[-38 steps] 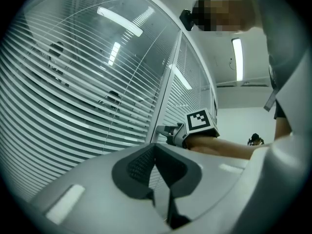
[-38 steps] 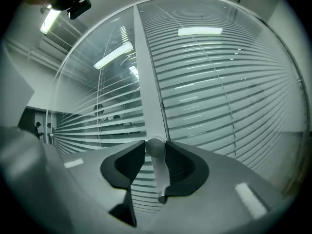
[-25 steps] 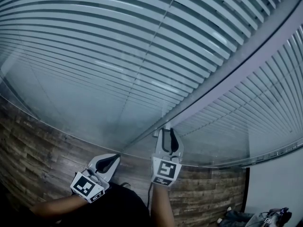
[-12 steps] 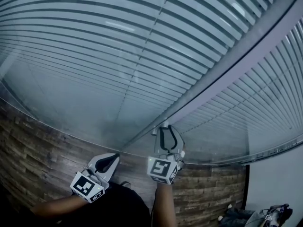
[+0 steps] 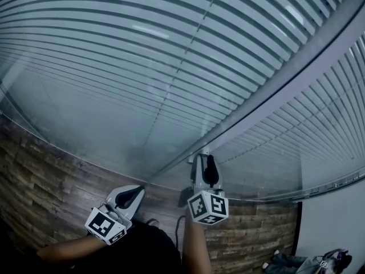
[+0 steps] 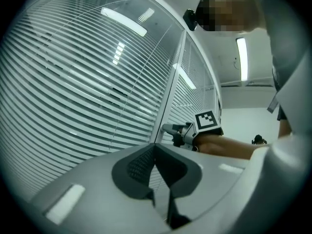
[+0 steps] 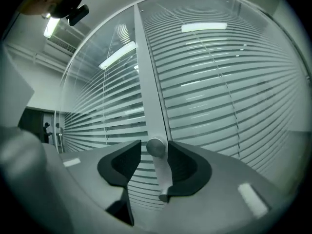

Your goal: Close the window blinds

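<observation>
Pointing down, blind lever (image 7: 164,175) hangs vert.

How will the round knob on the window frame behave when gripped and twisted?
The knob looks smooth and rounded, so a grip may slip. Mounted on the frame, it probably only rotates, never lifts. The right tool has just been opening its jaws, with the knob between them, unclamped.

No legible text, brand, number; only square coded markers on left gripper (image 5: 137,192), right gripper (image 5: 204,160).
</observation>
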A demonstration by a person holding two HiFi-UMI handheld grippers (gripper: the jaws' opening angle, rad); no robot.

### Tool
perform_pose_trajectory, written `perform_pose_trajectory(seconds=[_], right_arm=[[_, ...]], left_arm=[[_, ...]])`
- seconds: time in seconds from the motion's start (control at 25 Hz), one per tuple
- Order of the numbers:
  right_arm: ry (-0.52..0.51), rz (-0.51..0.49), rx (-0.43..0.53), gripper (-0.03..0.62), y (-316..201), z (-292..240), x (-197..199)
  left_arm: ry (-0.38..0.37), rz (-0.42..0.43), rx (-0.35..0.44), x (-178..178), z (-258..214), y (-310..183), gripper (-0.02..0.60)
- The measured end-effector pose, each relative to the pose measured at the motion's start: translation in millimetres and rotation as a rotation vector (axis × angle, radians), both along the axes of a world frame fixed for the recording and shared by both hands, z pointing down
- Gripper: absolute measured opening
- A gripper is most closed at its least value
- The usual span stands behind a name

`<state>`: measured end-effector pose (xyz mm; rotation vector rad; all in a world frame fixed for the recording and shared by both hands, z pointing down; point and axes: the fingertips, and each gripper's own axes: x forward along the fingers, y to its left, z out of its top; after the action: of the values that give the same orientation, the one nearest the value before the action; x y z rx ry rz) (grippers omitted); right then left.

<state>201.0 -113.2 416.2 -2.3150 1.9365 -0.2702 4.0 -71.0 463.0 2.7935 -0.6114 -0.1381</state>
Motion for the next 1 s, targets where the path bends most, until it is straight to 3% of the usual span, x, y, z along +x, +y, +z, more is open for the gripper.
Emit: perform_pose_trajectory(seconds=[0.36, 0.44, 0.6, 0.72, 0.88, 1.0], right_arm=[[0.041, 0.016, -0.036, 0.129, 0, -1, 0], [0.142, 0.006, -0.076, 0.127, 2, -1, -2], [0.486, 0.000, -0.235, 0.126, -4, -1, -2], [0.599, -0.026, -0.279, 0.126, -8, -1, -4], [0.823, -0.024, -0.374, 0.126, -9, 3, -8], [0.853, -0.041, -0.376, 0.127, -11, 4, -6]], left_arm=[[-0.006, 0.004, 0.024, -6, -1, 3, -0.002], [-0.005, 0.005, 0.024, -6, -1, 4, -0.002], [-0.009, 0.009, 0.015, 1, -3, 0, -0.002], [-0.013, 0.012, 0.015, 3, -4, -3, -0.002], [-0.015, 0.017, 0.017, 2, -3, -4, -0.002], [-0.019, 0.016, 0.014, 5, -3, -4, -0.002]])
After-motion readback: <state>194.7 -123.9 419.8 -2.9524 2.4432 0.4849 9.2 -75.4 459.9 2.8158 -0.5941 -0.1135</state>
